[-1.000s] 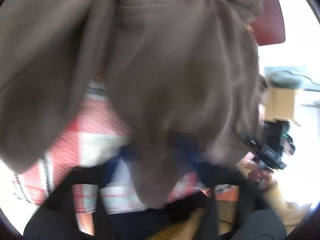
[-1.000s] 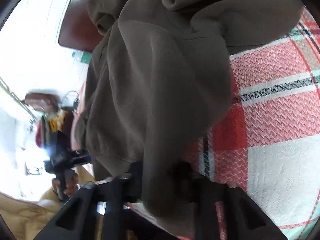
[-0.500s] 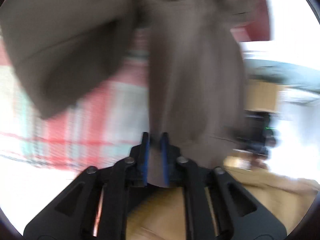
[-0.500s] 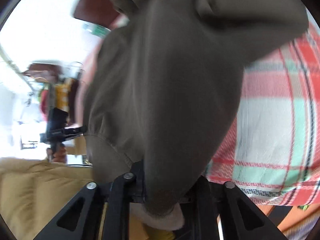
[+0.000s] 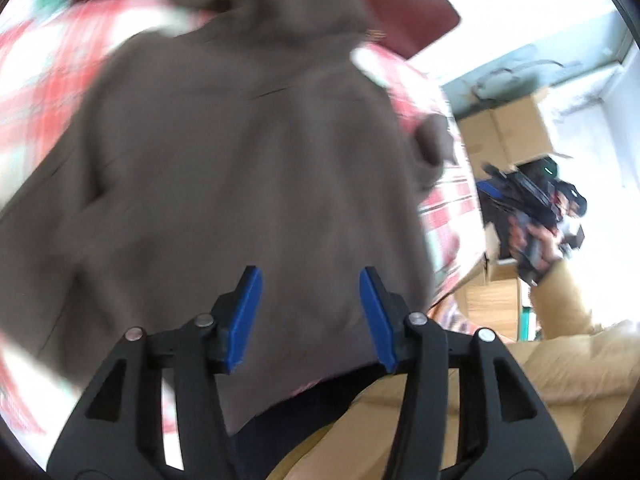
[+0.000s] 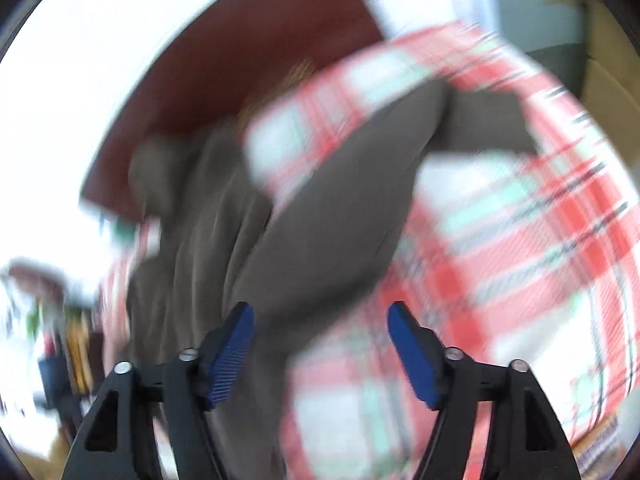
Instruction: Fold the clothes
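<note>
1. The task's thing is a grey-brown hooded sweatshirt of thick fleece-like knit (image 5: 240, 160). It lies spread over a red, white and mint plaid woven blanket (image 6: 500, 220), hood end towards a dark red-brown wooden headboard (image 5: 400, 8).
2. In the right wrist view a long limb of the same garment, most likely a sleeve (image 6: 340, 208), runs slantwise across the plaid, away from the body cloth at the left. Both views are blurred, so seams and cuffs are hard to pick out.
3. The left gripper (image 5: 310, 314) has its blue-padded fingers (image 5: 246, 316) wide apart with nothing between them; the sweatshirt body is just beyond the tips.
4. The right gripper (image 6: 320, 350) is likewise spread wide and holds nothing, hovering near the sleeve's lower end.
5. Handling, as I judge it: the cloth looks soft, limp and fairly heavy for a garment. It will drape and sag from any pinch, not slip much on ribbed pads, and cannot break.
6. Best holds appear to be doubled edges: hem, cuff, shoulder seam. A pinch of a single layer mid-panel would likely only tent it.
7. The garment looks laid out but not yet a neat folded stack; a sleeve fold or a re-spread would both fit.
8. A person's hand with a tan sleeve (image 5: 560, 292) shows at the right of the left wrist view.
</note>
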Available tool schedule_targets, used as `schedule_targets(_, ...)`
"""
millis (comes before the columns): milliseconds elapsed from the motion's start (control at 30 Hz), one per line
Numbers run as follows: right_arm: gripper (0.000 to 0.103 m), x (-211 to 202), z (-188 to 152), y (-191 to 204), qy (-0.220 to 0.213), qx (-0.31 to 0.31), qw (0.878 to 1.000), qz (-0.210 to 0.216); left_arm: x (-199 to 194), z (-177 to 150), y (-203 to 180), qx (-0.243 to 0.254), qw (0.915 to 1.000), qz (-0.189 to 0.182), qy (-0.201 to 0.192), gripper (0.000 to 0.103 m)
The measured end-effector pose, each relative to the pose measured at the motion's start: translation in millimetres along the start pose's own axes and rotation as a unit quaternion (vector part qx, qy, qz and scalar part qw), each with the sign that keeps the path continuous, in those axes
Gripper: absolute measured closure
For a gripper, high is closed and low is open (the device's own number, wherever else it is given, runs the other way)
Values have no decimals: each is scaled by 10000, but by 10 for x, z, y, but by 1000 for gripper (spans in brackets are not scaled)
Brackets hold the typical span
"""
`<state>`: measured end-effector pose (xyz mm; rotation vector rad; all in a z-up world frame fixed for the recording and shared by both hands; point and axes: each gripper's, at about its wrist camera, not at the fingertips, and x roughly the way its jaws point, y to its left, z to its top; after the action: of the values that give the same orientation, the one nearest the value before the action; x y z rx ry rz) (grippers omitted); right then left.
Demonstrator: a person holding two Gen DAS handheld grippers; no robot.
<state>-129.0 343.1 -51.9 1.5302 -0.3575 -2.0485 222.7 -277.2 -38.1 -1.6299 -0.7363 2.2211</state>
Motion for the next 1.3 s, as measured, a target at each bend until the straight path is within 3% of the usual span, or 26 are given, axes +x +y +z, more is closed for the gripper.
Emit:
schedule_targets(167, 30, 355, 669, -508, -297, 1026, 9936, 364, 857, 616, -811, 548, 9980, -38, 304, 51)
schedule_targets(367, 30, 936, 1003, -909, -89, 2147, 9732, 825, 1716, 1169, -1491, 671, 9951, -144, 710, 51)
schedule_targets(567, 30, 1063, 784, -1025, -127, 2565, 9608, 1042, 2089, 1479, -1800, 604, 9949, -225, 775, 51)
schedule_targets(667, 30, 1024, 674, -1218, -422, 2840, 9533, 941, 2147, 1545, -1792, 514, 9948, -230, 844, 51)
schedule_targets(767, 30, 1063, 690, -1404, -798, 3193, 9354, 1293, 2182, 1553, -1750, 425, 9945, -166, 946, 51)
schedule_targets(900, 29, 1142, 774, -1419, -1229, 3204, 9271, 1509, 2179, 1515, -1675, 293, 9938, -142, 1064, 50)
schedule_targets(967, 43, 1188, 802, -1412, -1279, 3126, 9274, 1607, 2178, 1496, -1638, 228, 9933, -129, 1124, 48)
schedule_targets(1000, 82, 1233, 811, -1435, -1228, 3132, 9257, 1729, 2171, 1486, -1638, 225, 9931, -114, 1146, 48)
schedule_targets(1033, 92, 1253, 814, -1467, -1174, 3185, 9231, 1804, 2174, 1486, -1644, 234, 9928, -87, 1168, 48)
schedule_targets(1133, 92, 1047, 906, -1494, -1391, 3030, 9235, 1898, 2155, 1502, -1669, 221, 9931, -102, 1150, 48)
schedule_targets(1300, 93, 50, 885, -1699, -2233, 2856, 9164, 1697, 2122, 1550, -1719, 175, 9942, -214, 1043, 44)
